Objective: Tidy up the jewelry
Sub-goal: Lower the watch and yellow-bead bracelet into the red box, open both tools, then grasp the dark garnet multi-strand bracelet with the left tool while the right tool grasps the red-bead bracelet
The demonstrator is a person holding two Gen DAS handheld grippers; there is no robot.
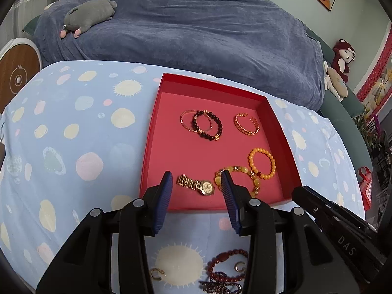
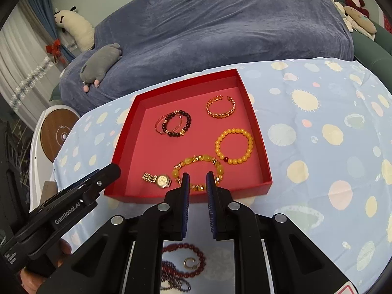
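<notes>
Jewelry mostly sorted already. Left wrist view: red tray [image 1: 156, 132] on the spotted counter cloth [image 1: 73, 134] holds a thin bangle with dark bead bracelet [image 1: 208, 125] at 12 o'clock, gold cuff [image 1: 247, 124] at 1, yellow bead bracelet [image 1: 262, 163] at 3, gold watch [image 1: 197, 185] at 6. Left gripper [image 1: 197, 183] released, jaws apart over the watch, nothing pinched.

Right wrist view: right gripper [image 2: 198, 181] nearly clenched, narrow gap, empty, over the amber charm bracelet [image 2: 198, 169] at the tray's 6 o'clock. Left to do: red bead strand [image 2: 186, 257], small gold ring [image 2: 189, 262] and dark chain [image 2: 175, 280] on the cloth below the gripper.
</notes>
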